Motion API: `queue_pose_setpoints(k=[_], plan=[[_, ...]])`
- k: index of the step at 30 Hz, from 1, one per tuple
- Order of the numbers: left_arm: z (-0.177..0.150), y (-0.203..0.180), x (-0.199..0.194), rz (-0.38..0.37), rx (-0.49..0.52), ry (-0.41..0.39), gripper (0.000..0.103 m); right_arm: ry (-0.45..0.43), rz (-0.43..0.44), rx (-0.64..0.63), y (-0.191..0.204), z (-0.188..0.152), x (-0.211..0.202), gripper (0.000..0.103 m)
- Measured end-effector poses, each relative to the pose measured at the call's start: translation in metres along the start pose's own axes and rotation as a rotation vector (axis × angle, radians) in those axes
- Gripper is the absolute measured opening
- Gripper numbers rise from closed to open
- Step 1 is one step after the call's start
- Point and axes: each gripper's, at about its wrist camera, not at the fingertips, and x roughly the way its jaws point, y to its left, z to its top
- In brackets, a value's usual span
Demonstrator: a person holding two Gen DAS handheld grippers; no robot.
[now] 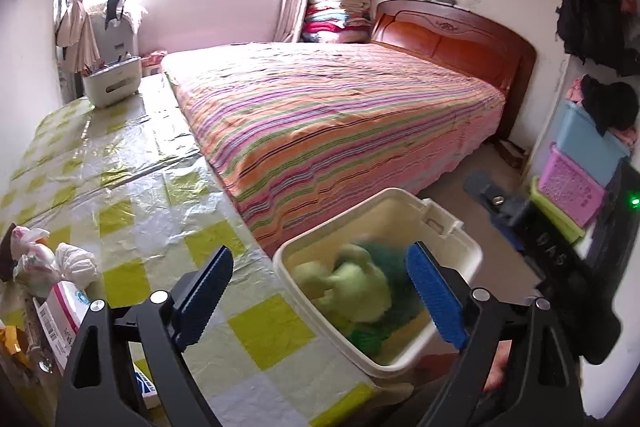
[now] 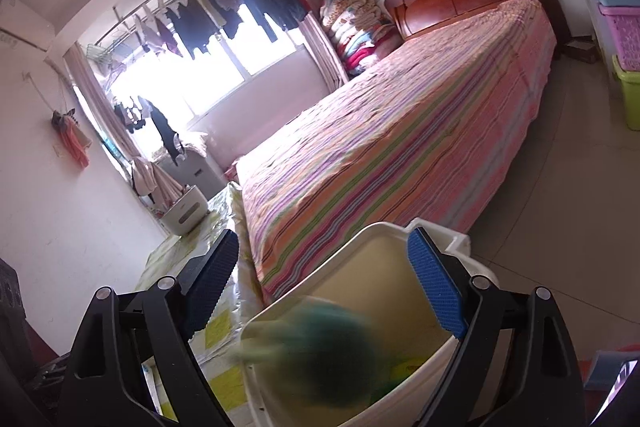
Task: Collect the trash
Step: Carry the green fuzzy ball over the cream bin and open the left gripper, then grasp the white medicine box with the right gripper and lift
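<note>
A white plastic bin (image 1: 460,247) stands on the floor between the table and the bed; it also shows in the right wrist view (image 2: 452,351). Crumpled green and pale-green trash (image 1: 360,287) is blurred inside the bin; the same trash (image 2: 320,343) appears blurred over the bin's near rim in the right wrist view. My left gripper (image 1: 320,301) is open and empty above the bin's near-left edge. My right gripper (image 2: 324,287) is open above the bin, with nothing between its blue pads. Knotted white plastic bags (image 1: 52,259) lie at the table's left edge.
The table has a yellow-and-white checked cover (image 1: 132,187), with a small carton (image 1: 64,319) at its left and a white caddy (image 1: 112,83) at the far end. The striped bed (image 1: 340,123) lies alongside. Coloured storage boxes (image 1: 576,183) stand right.
</note>
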Motion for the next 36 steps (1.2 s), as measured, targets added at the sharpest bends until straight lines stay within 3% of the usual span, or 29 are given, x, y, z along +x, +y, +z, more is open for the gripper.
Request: queue_pose_setpoints(k=[3,8,15,21,26,32,36], plan=[[0.003,0.007,-0.012,0.012,-0.012,-0.035,0.086,-0.011,0.015,-0.039,0.009,-0.001,-0.003,0.085],[0.005,0.03,-0.039,0.109,-0.039,-0.107,0.086,-0.007,0.082,-0.108,0.026,-0.004,-0.005,0.088],[-0.007,0.075,-0.067,0.221,-0.097,-0.114,0.086,0.092,0.226,-0.213,0.066,-0.027,0.008,0.089],[-0.023,0.129,-0.098,0.306,-0.077,-0.079,0.086,0.271,0.429,-0.312,0.123,-0.06,0.029,0.09],[-0.038,0.199,-0.14,0.371,-0.19,-0.101,0.086,0.494,0.595,-0.379,0.179,-0.088,0.059,0.09],[-0.07,0.259,-0.164,0.409,-0.337,-0.085,0.086,0.682,0.675,-0.532,0.233,-0.114,0.083,0.09],[-0.084,0.272,-0.162,0.419,-0.348,-0.055,0.086,0.756,0.663,-0.665,0.253,-0.136,0.091,0.09]])
